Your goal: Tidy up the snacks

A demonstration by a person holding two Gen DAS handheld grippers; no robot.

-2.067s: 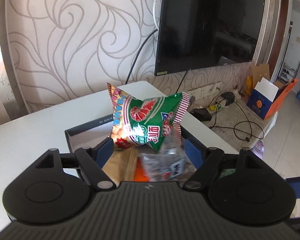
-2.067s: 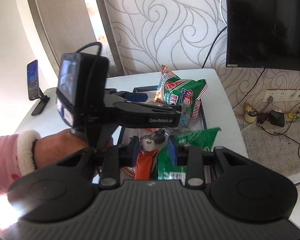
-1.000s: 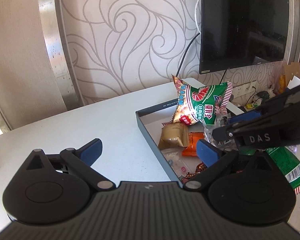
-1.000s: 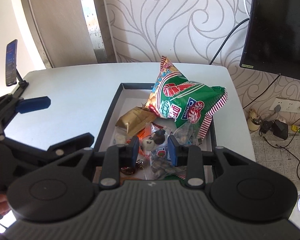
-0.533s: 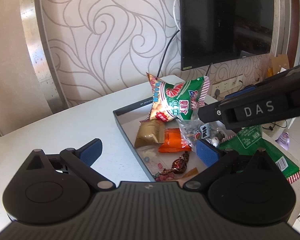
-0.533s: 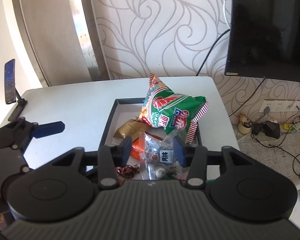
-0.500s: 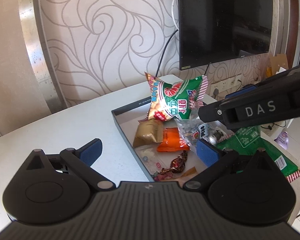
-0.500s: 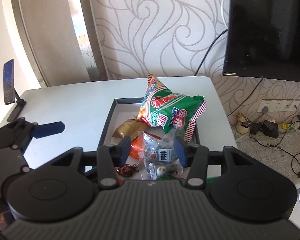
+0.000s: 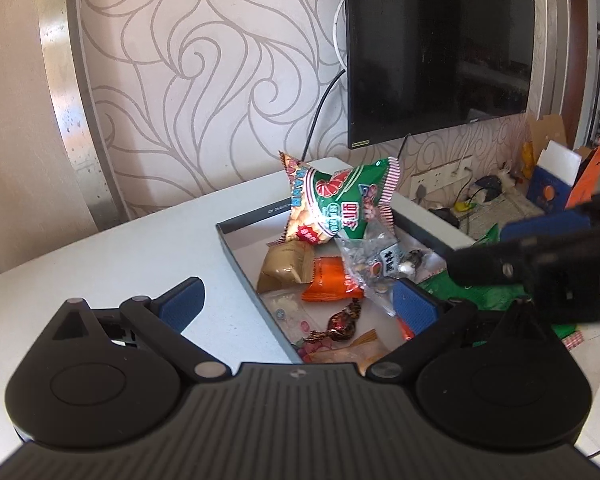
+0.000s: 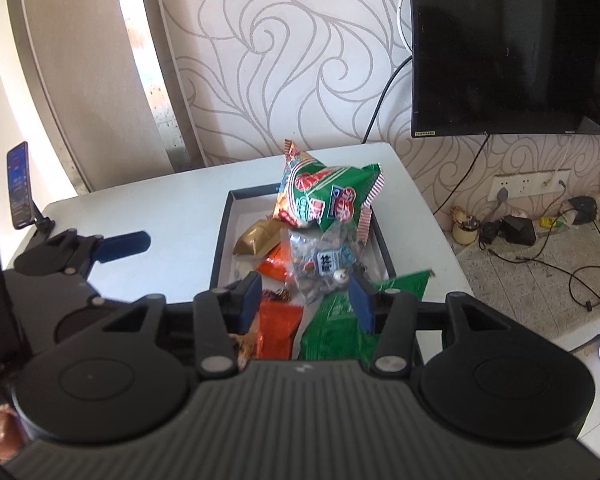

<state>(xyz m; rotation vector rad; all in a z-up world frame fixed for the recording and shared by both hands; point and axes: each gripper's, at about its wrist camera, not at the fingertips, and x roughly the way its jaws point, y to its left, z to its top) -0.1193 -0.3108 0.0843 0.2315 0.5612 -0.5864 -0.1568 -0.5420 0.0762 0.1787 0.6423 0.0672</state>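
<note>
A dark-rimmed tray (image 9: 236, 256) (image 10: 220, 248) on the white table holds snacks: a green-and-red noodle bag (image 9: 336, 208) (image 10: 324, 196) leaning at the far end, a clear candy bag (image 9: 376, 264) (image 10: 324, 260), a tan packet (image 9: 286, 266) (image 10: 256, 238), an orange packet (image 9: 330, 284) (image 10: 274, 266) and small wrapped sweets (image 9: 338, 322). My left gripper (image 9: 296, 300) is open and empty over the tray's near left rim. My right gripper (image 10: 306, 296) is open and empty, with the candy bag lying just beyond its fingertips. A green bag (image 10: 340, 328) lies under its right finger.
A phone on a stand (image 10: 20, 188) sits at the table's far left corner. A wall TV (image 9: 436, 48) hangs behind. Cables, a socket strip and boxes (image 9: 556, 184) lie on the floor to the right. The table edge drops off right of the tray.
My right gripper opened wider and drew back, leaving the clear candy bag lying in the tray. My left gripper stayed open and shifted slightly.
</note>
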